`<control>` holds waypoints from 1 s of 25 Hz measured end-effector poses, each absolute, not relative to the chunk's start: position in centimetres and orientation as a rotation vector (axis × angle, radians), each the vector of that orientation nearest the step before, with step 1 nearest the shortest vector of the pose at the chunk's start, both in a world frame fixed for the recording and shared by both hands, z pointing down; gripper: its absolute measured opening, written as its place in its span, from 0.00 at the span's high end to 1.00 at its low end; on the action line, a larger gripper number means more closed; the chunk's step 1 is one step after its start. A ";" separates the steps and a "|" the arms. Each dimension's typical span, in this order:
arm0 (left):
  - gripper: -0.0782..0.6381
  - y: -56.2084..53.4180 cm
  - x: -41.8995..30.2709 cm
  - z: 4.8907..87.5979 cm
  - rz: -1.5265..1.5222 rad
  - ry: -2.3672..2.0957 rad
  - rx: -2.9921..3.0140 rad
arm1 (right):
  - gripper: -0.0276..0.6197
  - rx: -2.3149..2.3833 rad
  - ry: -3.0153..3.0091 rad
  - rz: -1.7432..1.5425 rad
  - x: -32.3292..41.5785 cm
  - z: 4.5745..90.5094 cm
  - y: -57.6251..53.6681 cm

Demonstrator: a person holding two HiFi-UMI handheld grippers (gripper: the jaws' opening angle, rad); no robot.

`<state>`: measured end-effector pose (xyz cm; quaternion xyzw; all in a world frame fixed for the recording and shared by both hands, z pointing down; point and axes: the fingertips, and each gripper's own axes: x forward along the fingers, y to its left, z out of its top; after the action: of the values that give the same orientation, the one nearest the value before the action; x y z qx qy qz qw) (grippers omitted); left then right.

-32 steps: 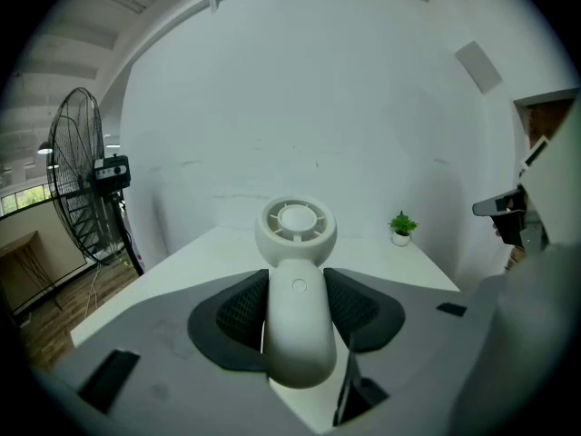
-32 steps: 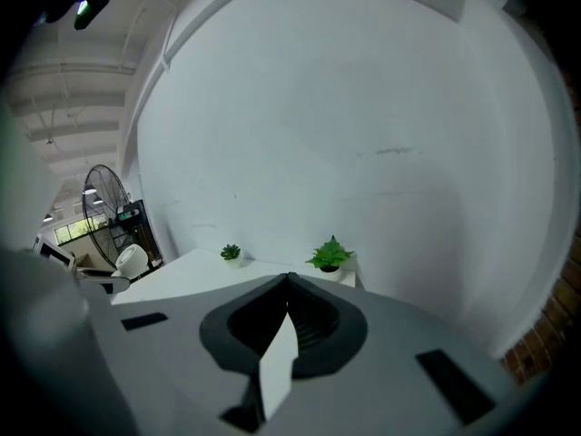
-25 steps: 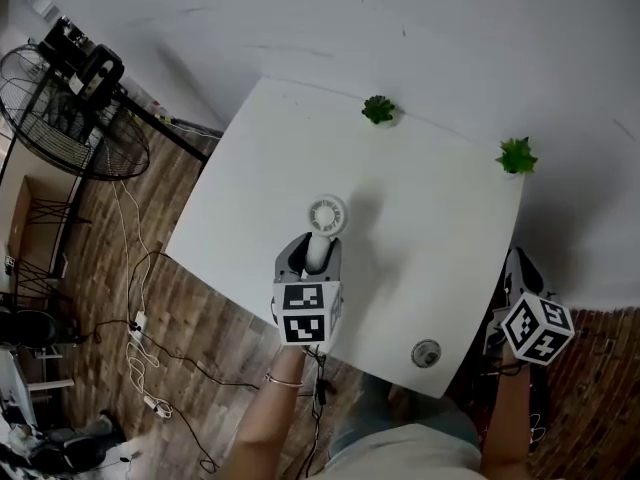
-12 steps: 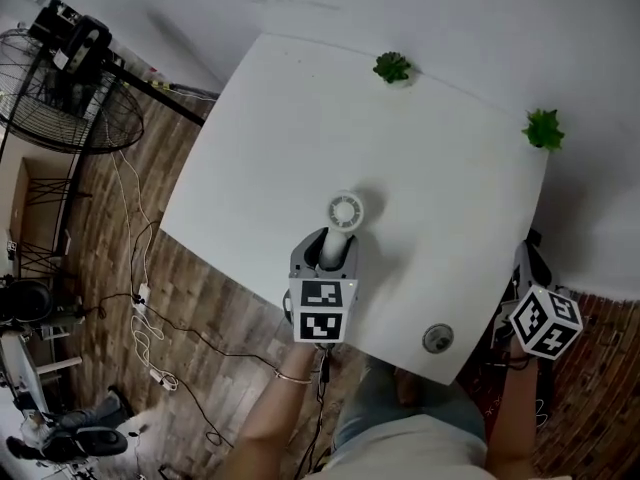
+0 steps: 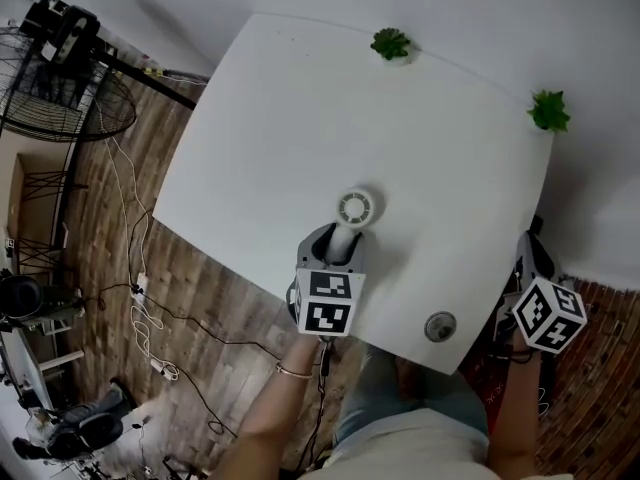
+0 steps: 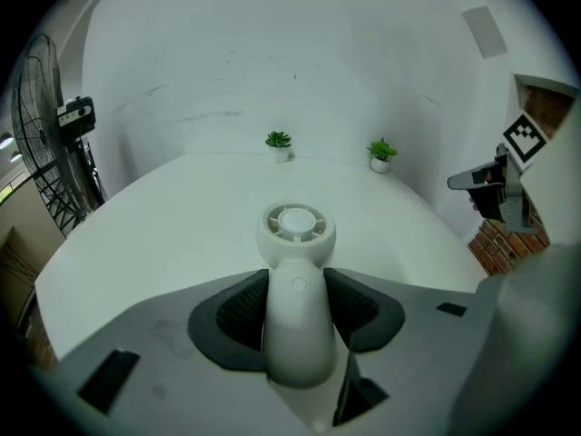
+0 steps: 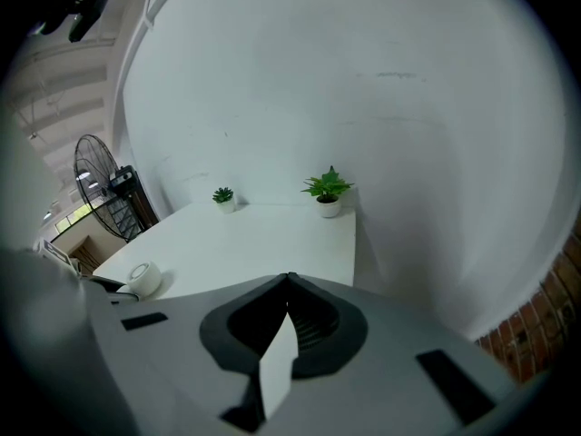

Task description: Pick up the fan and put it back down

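Note:
A small white handheld fan (image 5: 355, 208) is over the near part of the white table (image 5: 300, 118). My left gripper (image 5: 335, 244) is shut on its handle. In the left gripper view the round fan head (image 6: 297, 232) sticks out past the dark pads (image 6: 238, 309), which press the handle from both sides. Whether the fan touches the tabletop I cannot tell. My right gripper (image 5: 529, 256) hangs off the table's right edge, shut with nothing in it; its jaws (image 7: 289, 286) meet in the right gripper view, where the fan (image 7: 143, 278) shows at the left.
Two small potted plants (image 5: 390, 43) (image 5: 548, 111) stand on the table's far edge. A round grey disc (image 5: 440, 326) is set in the table near the front edge. A large floor fan (image 5: 60, 78) and loose cables (image 5: 140, 298) are on the wooden floor to the left.
The head view has shifted. My left gripper keeps its hold on the fan, which now shows farther from the plants. The right gripper stays by the table's right edge.

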<state>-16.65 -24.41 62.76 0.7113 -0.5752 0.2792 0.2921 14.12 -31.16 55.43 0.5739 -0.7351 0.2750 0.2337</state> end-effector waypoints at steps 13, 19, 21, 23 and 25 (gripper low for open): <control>0.63 -24.1 -15.8 63.9 0.786 -1.463 1.885 | 0.96 1.578 -2.000 0.769 14.8 55.9 -30.7; 0.62 -24.1 -15.7 64.0 0.796 -1.455 1.878 | 0.96 1.580 -2.001 0.769 15.0 55.9 -30.6; 0.62 -24.0 -15.7 64.0 0.799 -1.456 1.878 | 0.96 1.579 -2.000 0.771 15.0 55.9 -30.5; 0.62 -24.0 -15.7 64.0 0.801 -1.462 1.880 | 0.96 1.576 -1.999 0.773 15.0 56.0 -30.4; 0.62 -24.0 -15.7 64.0 0.797 -1.470 1.883 | 0.96 1.575 -1.998 0.773 15.0 56.0 -30.3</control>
<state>-15.68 -23.99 63.99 0.7116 -0.5556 0.3014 0.3068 15.05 -30.30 55.96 0.5752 -0.7296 0.2824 0.2387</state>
